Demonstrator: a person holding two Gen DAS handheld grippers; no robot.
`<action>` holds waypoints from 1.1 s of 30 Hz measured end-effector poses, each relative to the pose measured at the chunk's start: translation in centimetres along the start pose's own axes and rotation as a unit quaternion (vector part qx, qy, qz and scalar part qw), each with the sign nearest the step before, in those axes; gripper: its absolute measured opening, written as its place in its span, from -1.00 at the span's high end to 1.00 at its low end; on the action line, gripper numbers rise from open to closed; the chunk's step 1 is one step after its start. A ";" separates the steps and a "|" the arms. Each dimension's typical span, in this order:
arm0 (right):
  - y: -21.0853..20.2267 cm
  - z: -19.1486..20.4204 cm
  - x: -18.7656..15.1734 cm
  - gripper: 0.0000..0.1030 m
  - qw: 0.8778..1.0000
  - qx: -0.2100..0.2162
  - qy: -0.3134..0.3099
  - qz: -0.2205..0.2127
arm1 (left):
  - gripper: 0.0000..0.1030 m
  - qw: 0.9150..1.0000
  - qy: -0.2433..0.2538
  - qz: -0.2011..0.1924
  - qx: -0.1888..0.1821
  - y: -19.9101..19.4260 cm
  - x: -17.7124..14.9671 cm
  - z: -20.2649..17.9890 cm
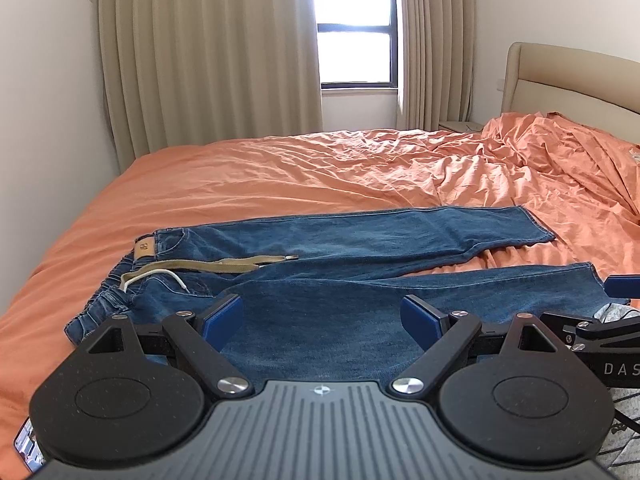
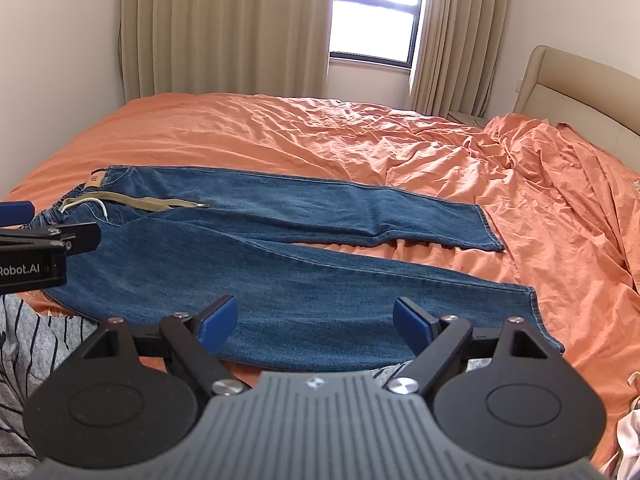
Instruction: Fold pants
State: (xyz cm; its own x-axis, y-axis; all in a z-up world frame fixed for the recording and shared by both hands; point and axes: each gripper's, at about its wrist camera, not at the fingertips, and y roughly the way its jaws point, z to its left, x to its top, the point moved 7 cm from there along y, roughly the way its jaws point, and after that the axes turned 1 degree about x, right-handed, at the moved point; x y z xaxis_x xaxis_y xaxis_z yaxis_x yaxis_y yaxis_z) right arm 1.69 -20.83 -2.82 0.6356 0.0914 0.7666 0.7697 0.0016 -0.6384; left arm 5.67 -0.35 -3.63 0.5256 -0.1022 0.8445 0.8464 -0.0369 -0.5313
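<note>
No fold is being shown yet: the jeans [image 2: 280,248] are lying flat on the bed [image 2: 280,136], legs spread apart, while the left gripper [image 1: 322,318] and right gripper [image 2: 314,320] are being held wide open, empty, over the near leg.

Orange-sheeted bed [image 2: 280,136] with blue jeans [image 2: 304,264] spread flat.

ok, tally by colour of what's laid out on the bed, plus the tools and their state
Blue: 1, jeans, spread flat, legs apart
Khaki: 1, belt strap at the waistband
White: 1, drawstring
Orange: 1, bedsheet, rumpled toward the headboard
Black with blue pads: 2, left tool and right tool, both open, holding nothing
Total: 6
</note>
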 end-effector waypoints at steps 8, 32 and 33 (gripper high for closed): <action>-0.3 0.0 0.0 -0.58 1.000 -0.002 0.004 0.002 | -1.00 1.000 0.001 0.007 0.004 0.0 -0.5 0.3; -0.2 -0.2 0.0 -0.58 1.000 -0.012 0.011 0.005 | -1.00 1.000 0.005 0.014 0.015 -0.2 -1.0 0.9; -0.3 -0.2 0.1 -0.58 1.000 -0.011 0.010 0.004 | -1.00 1.000 0.005 0.013 0.016 -0.2 -0.9 0.9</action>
State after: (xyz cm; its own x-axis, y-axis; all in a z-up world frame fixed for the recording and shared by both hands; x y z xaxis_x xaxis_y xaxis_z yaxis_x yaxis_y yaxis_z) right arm 1.54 -21.04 -2.55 0.6431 0.0706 0.7625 0.7652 -0.0218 -0.6434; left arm 5.06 0.61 -4.23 0.5473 -0.1133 0.8292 0.8345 -0.0016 -0.5510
